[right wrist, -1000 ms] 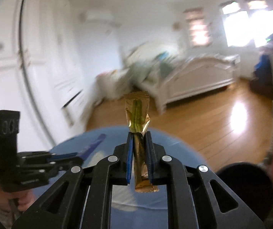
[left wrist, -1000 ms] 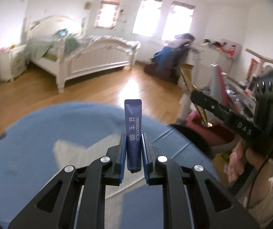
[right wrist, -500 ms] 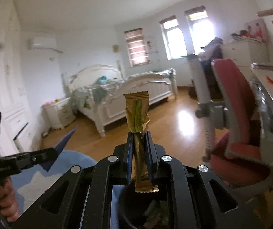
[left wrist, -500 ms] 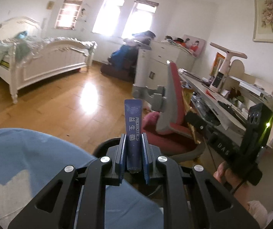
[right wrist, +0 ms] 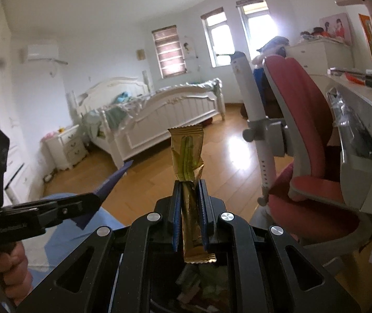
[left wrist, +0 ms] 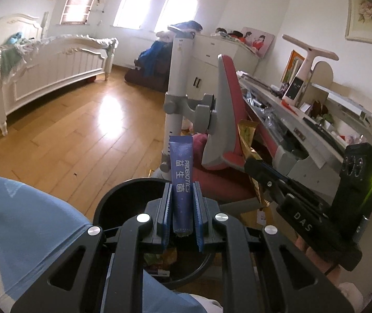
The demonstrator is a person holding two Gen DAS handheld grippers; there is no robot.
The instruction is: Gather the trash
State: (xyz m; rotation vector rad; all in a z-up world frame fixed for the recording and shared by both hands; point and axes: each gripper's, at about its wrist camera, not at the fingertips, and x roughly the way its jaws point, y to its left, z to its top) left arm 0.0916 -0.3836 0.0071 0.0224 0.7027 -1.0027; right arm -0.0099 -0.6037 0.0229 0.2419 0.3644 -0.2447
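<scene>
My left gripper [left wrist: 182,193] is shut on a blue probiotics sachet [left wrist: 182,169] that stands upright between its pads. It hangs over the rim of a black trash bin [left wrist: 123,195] with wrappers inside. My right gripper [right wrist: 189,190] is shut on a gold snack wrapper [right wrist: 188,156], also over the bin, whose trash [right wrist: 201,287] shows below the fingers. The right gripper with its gold wrapper [left wrist: 248,146] shows at the right of the left wrist view. The left gripper with the blue sachet [right wrist: 110,182] shows at the left of the right wrist view.
A red desk chair [left wrist: 225,114] on a grey post stands just behind the bin. A cluttered white desk [left wrist: 316,120] runs along the right. A blue rug [left wrist: 24,221] lies at the left on the wooden floor. A white bed [left wrist: 42,62] stands at the back.
Both grippers have swung right from above the blue rug to above the black bin, each still holding its wrapper. The bin and chair have come closer.
</scene>
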